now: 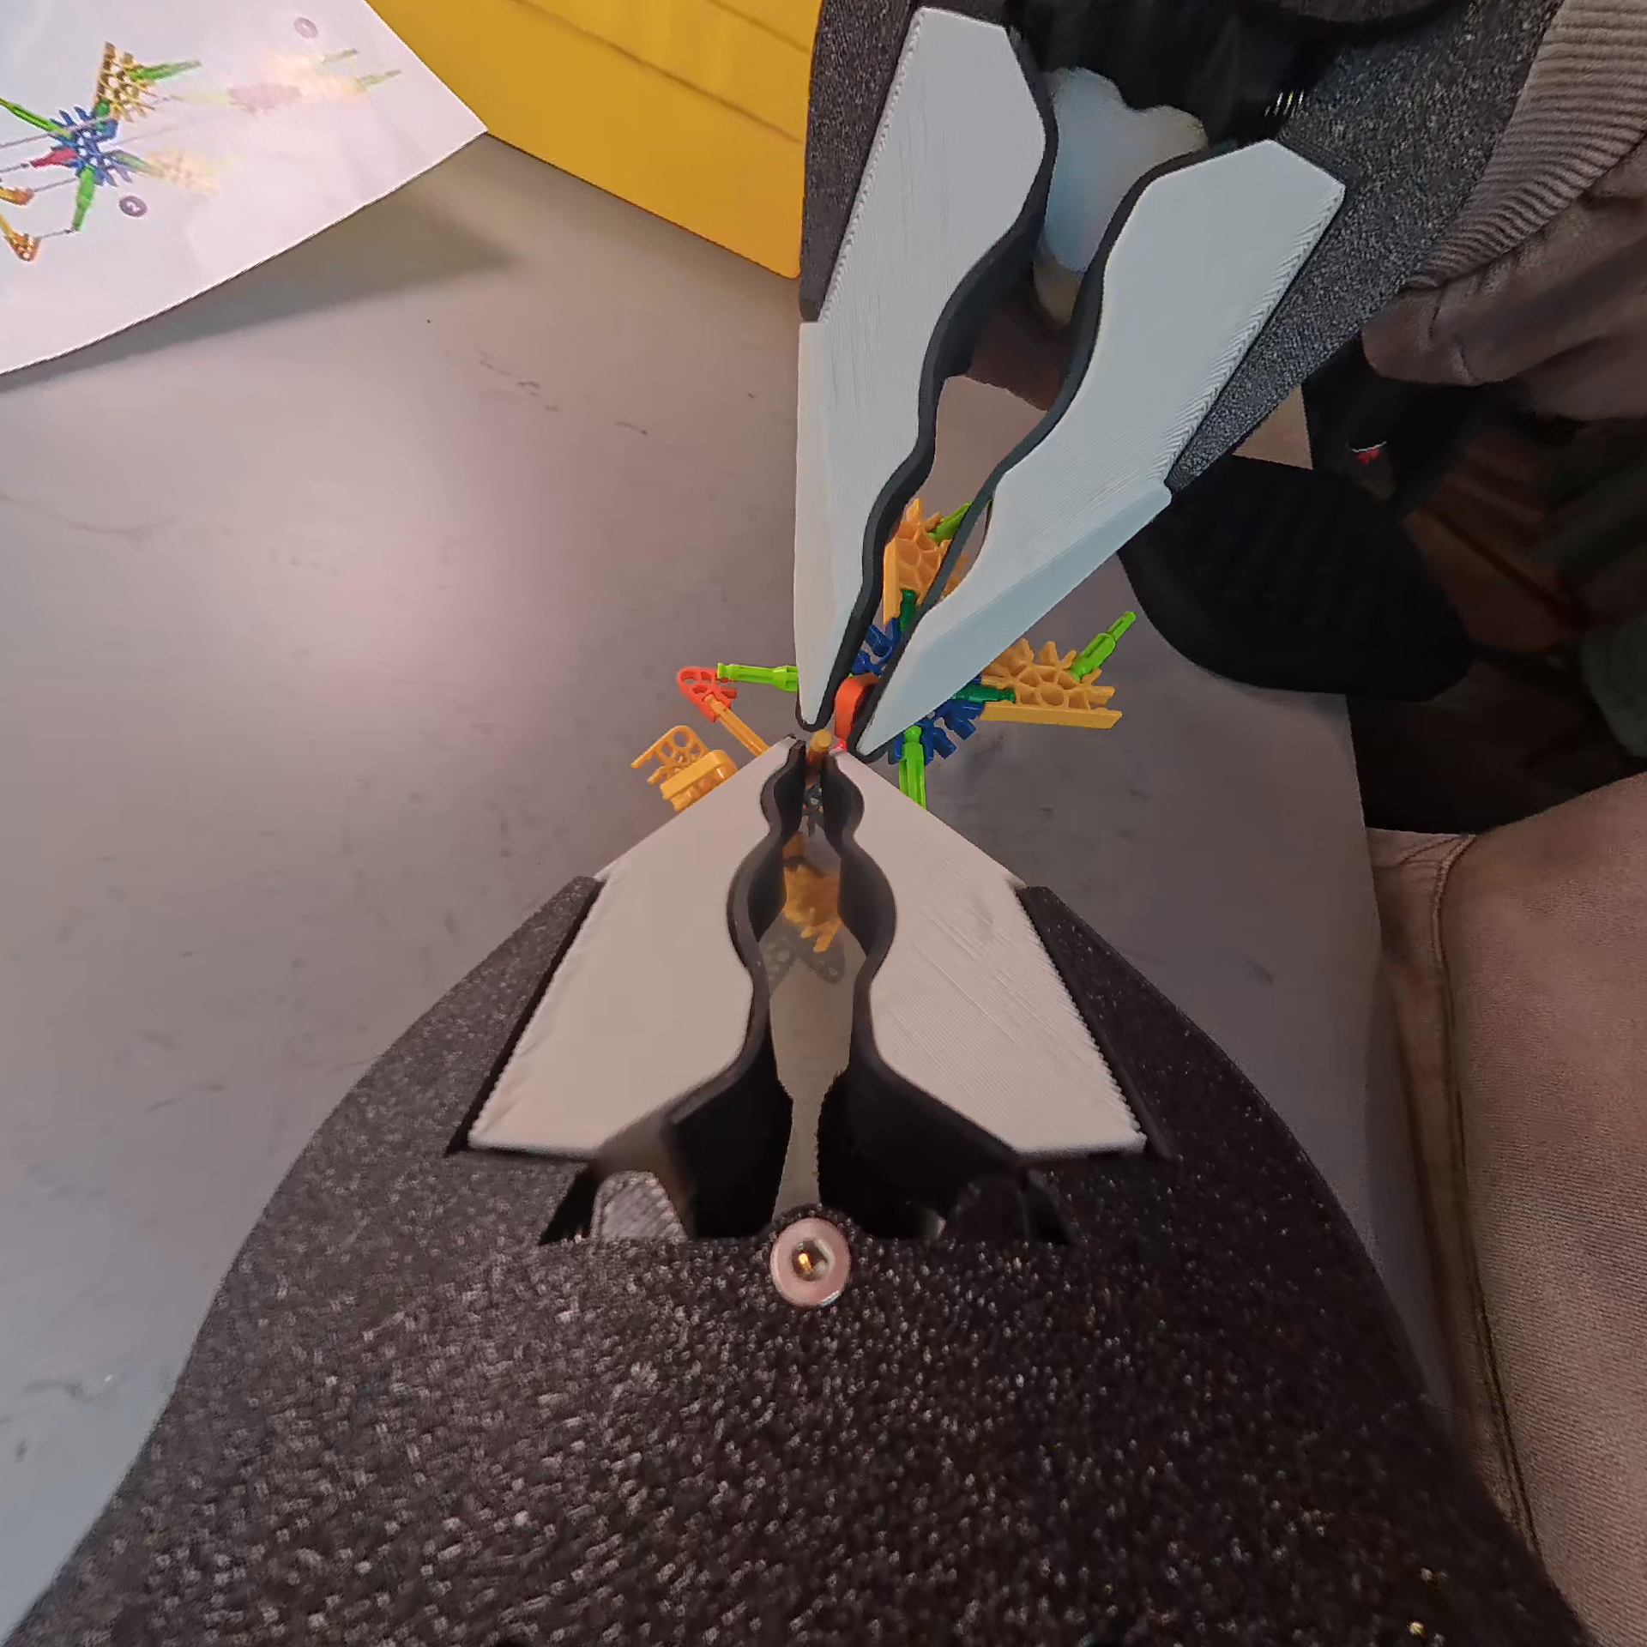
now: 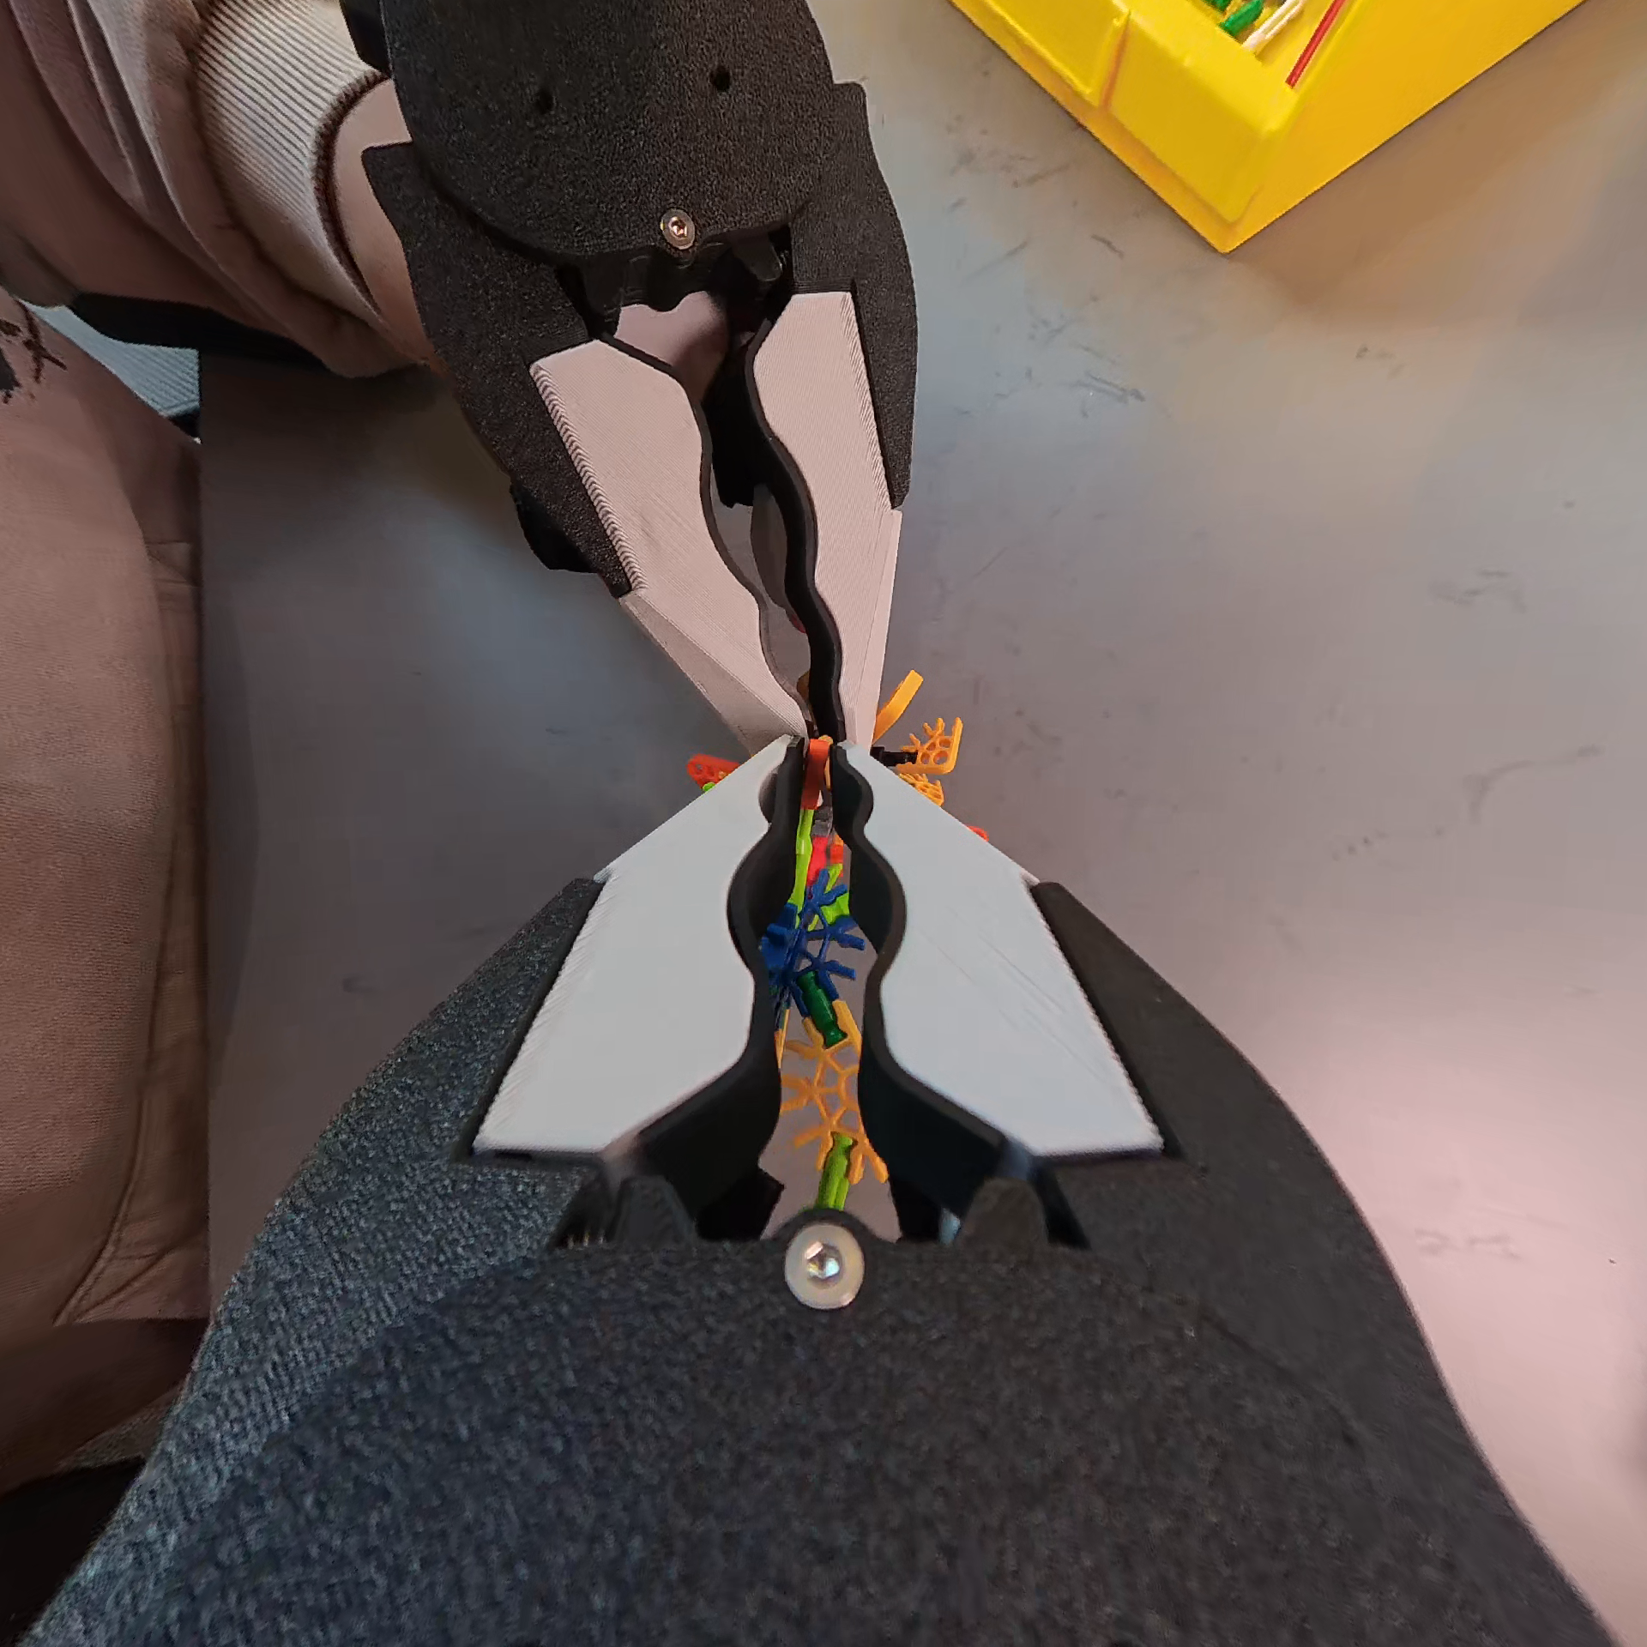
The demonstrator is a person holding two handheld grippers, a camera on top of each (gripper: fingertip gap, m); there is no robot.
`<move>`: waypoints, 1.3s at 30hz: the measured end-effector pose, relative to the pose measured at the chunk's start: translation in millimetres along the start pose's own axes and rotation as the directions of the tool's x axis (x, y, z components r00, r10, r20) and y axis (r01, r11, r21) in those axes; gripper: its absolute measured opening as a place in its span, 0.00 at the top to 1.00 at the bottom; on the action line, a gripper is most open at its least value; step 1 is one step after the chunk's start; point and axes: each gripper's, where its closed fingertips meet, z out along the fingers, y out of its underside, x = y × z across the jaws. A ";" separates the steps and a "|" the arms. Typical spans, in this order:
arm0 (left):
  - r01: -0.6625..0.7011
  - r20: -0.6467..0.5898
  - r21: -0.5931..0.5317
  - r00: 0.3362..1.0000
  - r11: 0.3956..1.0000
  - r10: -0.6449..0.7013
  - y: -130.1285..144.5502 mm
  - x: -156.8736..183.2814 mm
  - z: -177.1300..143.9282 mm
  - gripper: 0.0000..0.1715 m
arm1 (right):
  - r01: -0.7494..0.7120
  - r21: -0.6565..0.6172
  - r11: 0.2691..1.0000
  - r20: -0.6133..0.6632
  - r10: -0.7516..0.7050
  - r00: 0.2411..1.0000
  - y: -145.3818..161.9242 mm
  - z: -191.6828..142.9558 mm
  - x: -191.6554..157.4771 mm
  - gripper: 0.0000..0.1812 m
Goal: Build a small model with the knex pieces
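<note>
Left gripper (image 1: pixel 818 747): left wrist view shows its jaws drawn nearly together, pinching a short orange rod (image 1: pixel 818 741) at the tips. Right gripper (image 1: pixel 833 724) enters from above, tips meeting the left's almost nose to nose, jaws nearly closed on an orange-red connector (image 1: pixel 851 700) of a small toy model (image 1: pixel 945 704). The model is built of blue hubs, green rods and yellow webbed pieces and sits just above a grey table (image 1: pixel 356 624). A red piece (image 1: pixel 704 688) and a yellow piece (image 1: pixel 686 757) project to the left of the tips. A printed sheet (image 1: pixel 178 178) lies at top left, beside a yellow box (image 1: pixel 642 116). A sleeve (image 1: pixel 1515 223) shows at right.

Right wrist view: right gripper (image 2: pixel 815 757) is closed to a narrow gap, clamping the orange-red connector (image 2: pixel 813 771); the model (image 2: pixel 815 954) runs back between its fingers. Left gripper (image 2: pixel 824 722) comes from above, jaws all but shut; what it holds is hidden here. The yellow box (image 2: pixel 1203 134), holding loose parts, stands at top right on the table (image 2: pixel 1248 624).
</note>
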 end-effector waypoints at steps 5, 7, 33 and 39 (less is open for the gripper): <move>-0.019 -0.018 -0.001 1.000 1.000 0.019 0.4 2.9 0.9 0.99 | -0.018 0.013 1.000 0.015 0.018 1.000 1.6 -1.1 -1.4 0.98; -0.007 -0.034 -0.001 0.999 1.000 0.007 0.5 5.3 1.0 0.99 | -0.032 0.040 0.999 0.019 0.031 0.999 2.1 -1.9 -2.5 0.96; 0.537 -0.408 -0.032 0.763 0.843 -0.502 -4.9 -45.2 -36.9 0.81 | 0.324 0.076 0.943 -0.494 -0.246 0.834 24.0 -22.8 46.3 0.65; 0.339 -0.224 0.084 0.923 0.937 -0.314 -8.1 -69.6 -76.8 0.75 | 0.447 -0.102 0.889 -0.462 -0.440 0.770 17.3 -6.7 74.0 0.70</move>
